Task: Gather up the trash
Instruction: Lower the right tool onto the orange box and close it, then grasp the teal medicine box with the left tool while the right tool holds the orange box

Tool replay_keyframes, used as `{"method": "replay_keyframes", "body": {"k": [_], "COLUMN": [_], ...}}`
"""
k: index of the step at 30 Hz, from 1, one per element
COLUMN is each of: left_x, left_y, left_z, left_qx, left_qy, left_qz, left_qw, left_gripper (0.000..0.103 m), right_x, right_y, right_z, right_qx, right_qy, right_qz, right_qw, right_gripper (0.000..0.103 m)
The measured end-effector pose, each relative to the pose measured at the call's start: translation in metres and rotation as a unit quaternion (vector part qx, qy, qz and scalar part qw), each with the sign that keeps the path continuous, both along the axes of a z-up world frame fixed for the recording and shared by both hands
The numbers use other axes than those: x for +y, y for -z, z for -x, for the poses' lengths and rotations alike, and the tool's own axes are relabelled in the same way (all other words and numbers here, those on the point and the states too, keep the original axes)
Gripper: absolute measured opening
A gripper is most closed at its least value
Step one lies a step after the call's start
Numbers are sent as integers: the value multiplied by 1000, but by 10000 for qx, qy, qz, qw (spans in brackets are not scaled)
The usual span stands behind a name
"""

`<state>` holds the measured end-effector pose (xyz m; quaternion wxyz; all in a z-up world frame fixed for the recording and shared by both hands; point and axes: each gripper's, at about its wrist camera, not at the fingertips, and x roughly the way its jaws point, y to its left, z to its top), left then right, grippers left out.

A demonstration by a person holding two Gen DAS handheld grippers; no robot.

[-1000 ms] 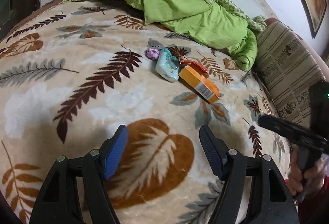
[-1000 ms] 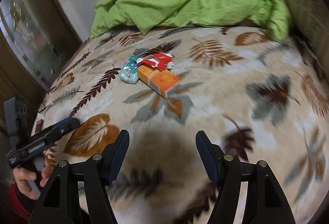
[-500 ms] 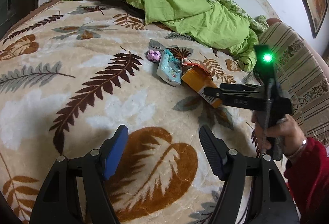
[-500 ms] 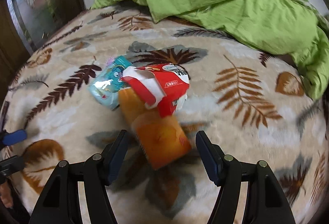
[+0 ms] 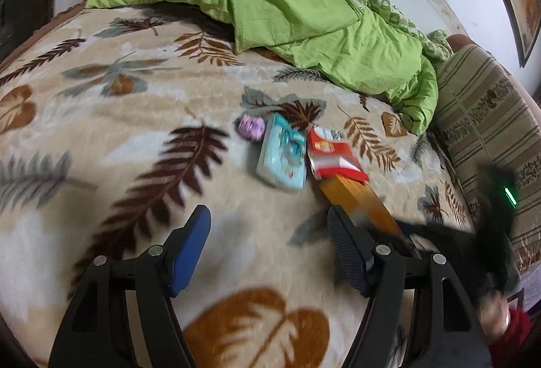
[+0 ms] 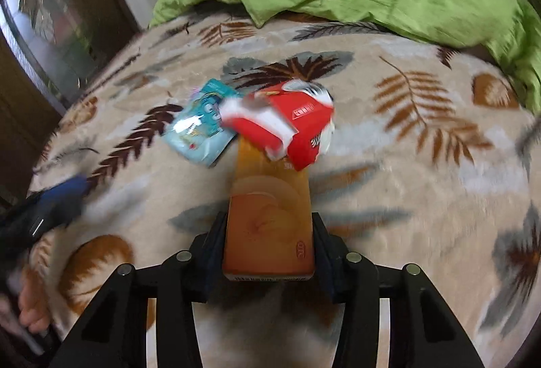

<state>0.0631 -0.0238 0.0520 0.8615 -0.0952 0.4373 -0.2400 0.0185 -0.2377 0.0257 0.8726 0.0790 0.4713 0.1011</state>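
Trash lies in a cluster on the leaf-patterned blanket (image 5: 101, 138): a small purple wrapper (image 5: 250, 127), a light blue packet (image 5: 282, 155), a torn red and white carton (image 5: 333, 154) and a long orange box (image 5: 360, 202). My right gripper (image 6: 268, 239) is shut on the near end of the orange box (image 6: 270, 212), with the red carton (image 6: 290, 128) resting on its far end and the blue packet (image 6: 199, 128) beside it. My left gripper (image 5: 268, 246) is open and empty, just short of the cluster. The right gripper shows blurred at the right edge of the left wrist view (image 5: 466, 243).
A crumpled green quilt (image 5: 287, 3) covers the far part of the bed. A striped cushion (image 5: 490, 131) lies along the right side. A dark window frame (image 6: 50, 30) stands to the left of the bed. The left gripper shows blurred at the right wrist view's left edge (image 6: 44, 209).
My right gripper has moved in and closed on the orange box. My left gripper has moved forward toward the trash cluster and stays open.
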Motion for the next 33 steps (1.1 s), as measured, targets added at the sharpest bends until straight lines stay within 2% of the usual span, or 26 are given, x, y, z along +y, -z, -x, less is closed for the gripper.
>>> {"method": "replay_keyframes", "body": {"k": [9,12,16,17,20,24,33], "left_x": [-50,-71,-79,-78,-74,-64,-29], "left_y": [19,30,39,38,29,11,-32], "left_z": [-66,-78,-79,-75,-58,-29,63], "left_qx": [305,398,407,388,235,33,-598], "left_qy": [243,379,325,331,334,420,471], "left_qz": [-282,-546,-652,-594,-533,-414,-344], "left_qw": [9988,9970,9965,9969,9977,9983,9965], "left_gripper": [70,54,23,18,14,14,14], "right_x": [-19,-23,-23,-22,-16,-7,21], "right_y": [-11,-10,-11,-12,-16,-27,-46], "right_z": [68,79,86,88,92,101,136], "right_qx": [-35,-26,-119,-146,-252,-434,-988], "right_qy": [398,523,657,679,727,823,1070], "right_qz": [-502,-723,-880,-875,-767,-570,-13], "right_qw": [9979,9960,9939,9937,9941,9940,9893], "right_gripper": [50,50,50,50,50,50,50]}}
